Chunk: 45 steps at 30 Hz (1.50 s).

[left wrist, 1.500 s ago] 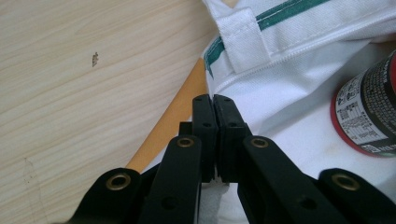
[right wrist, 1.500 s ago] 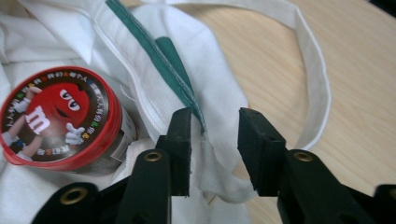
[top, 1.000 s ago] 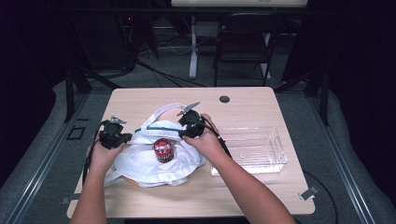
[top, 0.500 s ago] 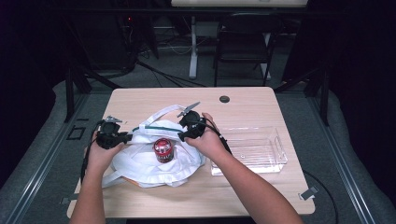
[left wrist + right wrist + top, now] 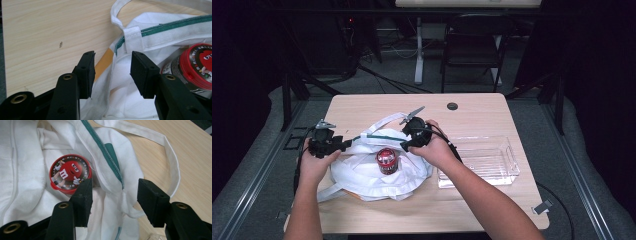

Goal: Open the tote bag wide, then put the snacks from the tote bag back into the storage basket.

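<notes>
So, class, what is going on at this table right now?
A person works a white cloth bag with a claw in each hand. A red-lidded candy tub stands in the bag's mouth. The left claw has just been opening, with the bag's edge loose between its jaws, not pinched. The right claw also stands open over the green-trimmed rim, and has opened a little further. A clear plastic tray sits beside the bag on the wooden table.
</notes>
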### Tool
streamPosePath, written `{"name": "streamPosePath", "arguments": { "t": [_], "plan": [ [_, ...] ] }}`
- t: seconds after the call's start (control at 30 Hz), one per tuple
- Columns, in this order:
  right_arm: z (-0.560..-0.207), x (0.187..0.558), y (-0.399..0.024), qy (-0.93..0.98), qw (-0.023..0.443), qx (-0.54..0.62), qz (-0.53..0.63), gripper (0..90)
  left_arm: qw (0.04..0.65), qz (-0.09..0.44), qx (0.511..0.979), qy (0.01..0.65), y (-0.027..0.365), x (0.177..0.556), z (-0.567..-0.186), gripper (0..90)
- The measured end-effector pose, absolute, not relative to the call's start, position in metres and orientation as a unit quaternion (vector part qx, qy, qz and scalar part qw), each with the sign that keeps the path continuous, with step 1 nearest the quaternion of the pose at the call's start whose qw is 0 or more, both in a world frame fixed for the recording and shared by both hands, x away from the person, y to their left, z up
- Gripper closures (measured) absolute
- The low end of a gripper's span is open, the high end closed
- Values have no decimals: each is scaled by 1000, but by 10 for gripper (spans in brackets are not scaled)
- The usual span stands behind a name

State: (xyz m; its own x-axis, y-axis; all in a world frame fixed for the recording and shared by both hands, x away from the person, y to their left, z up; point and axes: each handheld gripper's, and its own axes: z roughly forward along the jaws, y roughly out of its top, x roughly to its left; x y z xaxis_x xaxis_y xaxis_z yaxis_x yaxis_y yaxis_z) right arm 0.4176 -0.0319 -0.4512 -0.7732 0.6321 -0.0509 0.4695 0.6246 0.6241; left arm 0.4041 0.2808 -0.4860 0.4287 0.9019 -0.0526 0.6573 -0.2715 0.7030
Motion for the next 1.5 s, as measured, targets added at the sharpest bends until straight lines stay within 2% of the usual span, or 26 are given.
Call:
{"name": "streamPosePath", "arguments": {
  "t": [0.47, 0.63, 0.87, 1.17, 1.4, 1.5],
  "plan": [
    [-446, 413, -23, 899, 118, 295, 300, 462, 351, 166, 776, 497, 278, 397, -471, 540],
    [-447, 412, -20, 901, 123, 283, 306, 433, 342, 165, 786, 488, 273, 395, -468, 521],
    [-448, 409, -12, 906, 96, 279, 303, 434, 335, 169, 799, 469, 266, 394, -465, 493],
    [-454, 405, 1, 912, 98, 264, 299, 359, 329, 180, 808, 454, 257, 394, -465, 451],
    [-458, 406, 10, 917, 97, 253, 293, 354, 325, 186, 816, 440, 251, 395, -466, 413],
    [-459, 407, 14, 919, 96, 247, 292, 388, 321, 182, 820, 438, 251, 395, -465, 411]
  ]
}}
